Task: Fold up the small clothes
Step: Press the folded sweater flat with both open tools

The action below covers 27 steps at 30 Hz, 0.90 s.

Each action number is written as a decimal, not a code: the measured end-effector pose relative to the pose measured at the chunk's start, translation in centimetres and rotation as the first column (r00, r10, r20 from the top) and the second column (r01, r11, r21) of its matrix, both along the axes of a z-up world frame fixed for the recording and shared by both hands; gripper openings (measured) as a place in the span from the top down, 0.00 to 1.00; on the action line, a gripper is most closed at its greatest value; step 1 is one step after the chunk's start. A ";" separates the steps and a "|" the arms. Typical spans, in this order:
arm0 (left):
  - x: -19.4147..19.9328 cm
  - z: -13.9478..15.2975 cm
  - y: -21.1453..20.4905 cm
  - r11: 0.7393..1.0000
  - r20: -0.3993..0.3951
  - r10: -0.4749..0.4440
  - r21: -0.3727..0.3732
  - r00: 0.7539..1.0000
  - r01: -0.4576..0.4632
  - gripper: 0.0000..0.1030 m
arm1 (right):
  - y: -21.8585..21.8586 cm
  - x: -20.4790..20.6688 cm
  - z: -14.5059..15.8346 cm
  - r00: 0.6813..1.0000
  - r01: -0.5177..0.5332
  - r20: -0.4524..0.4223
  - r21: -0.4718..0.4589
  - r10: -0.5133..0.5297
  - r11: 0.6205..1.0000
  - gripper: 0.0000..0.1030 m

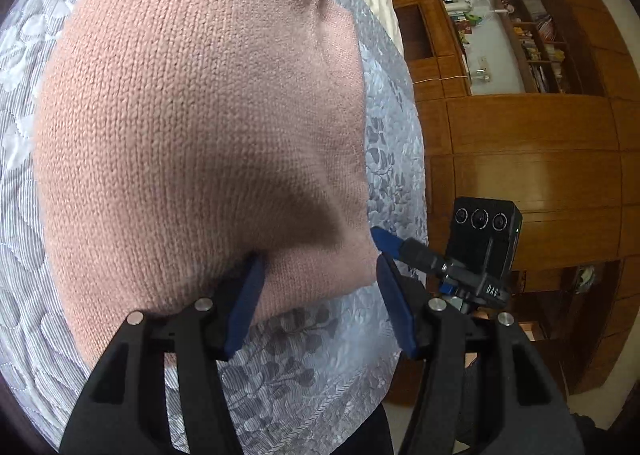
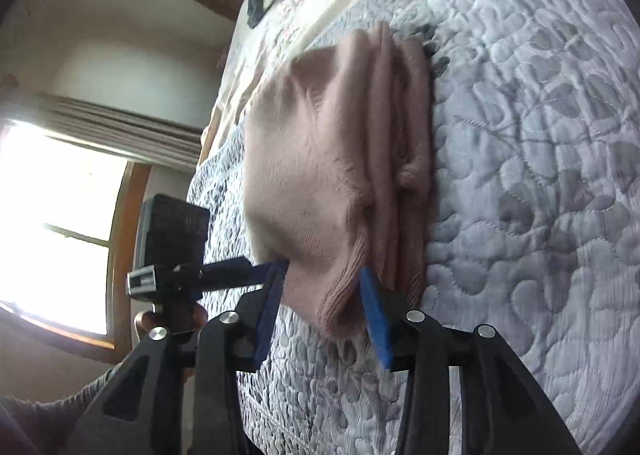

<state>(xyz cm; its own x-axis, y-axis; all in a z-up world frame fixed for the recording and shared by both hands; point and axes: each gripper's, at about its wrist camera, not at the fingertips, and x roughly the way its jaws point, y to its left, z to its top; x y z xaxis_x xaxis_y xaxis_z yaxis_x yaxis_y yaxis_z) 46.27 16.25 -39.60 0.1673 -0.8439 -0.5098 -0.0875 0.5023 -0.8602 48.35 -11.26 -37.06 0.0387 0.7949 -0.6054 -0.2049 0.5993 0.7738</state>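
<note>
Your left tongs [image 1: 316, 295] standing wide, straddling corner of pink knit garment [image 1: 192, 127]. Your right tongs [image 2: 324, 295] also wide, folded hem lying between pads. Garment resting on grey quilted bed [image 2: 540, 159].

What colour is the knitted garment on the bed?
Dusty pink knitted garment, plain with no pattern; the left wrist view shows it best.
</note>
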 end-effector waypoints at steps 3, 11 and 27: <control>0.0 0.9 -0.5 0.997 0.005 -0.004 -0.079 1.000 0.004 0.45 | 1.8 0.0 -1.1 0.997 -0.057 -0.052 -0.076 0.053 0.995 0.88; 1.9 2.4 0.5 0.996 0.053 0.064 -0.068 0.997 -0.061 0.40 | -1.0 0.0 -1.4 0.998 -0.036 -0.055 -0.021 0.035 0.999 0.87; 2.5 4.8 2.4 0.988 0.127 0.026 -0.157 0.992 -0.006 0.40 | 1.9 8.7 -1.1 0.990 0.136 0.042 -0.133 -0.131 0.982 0.92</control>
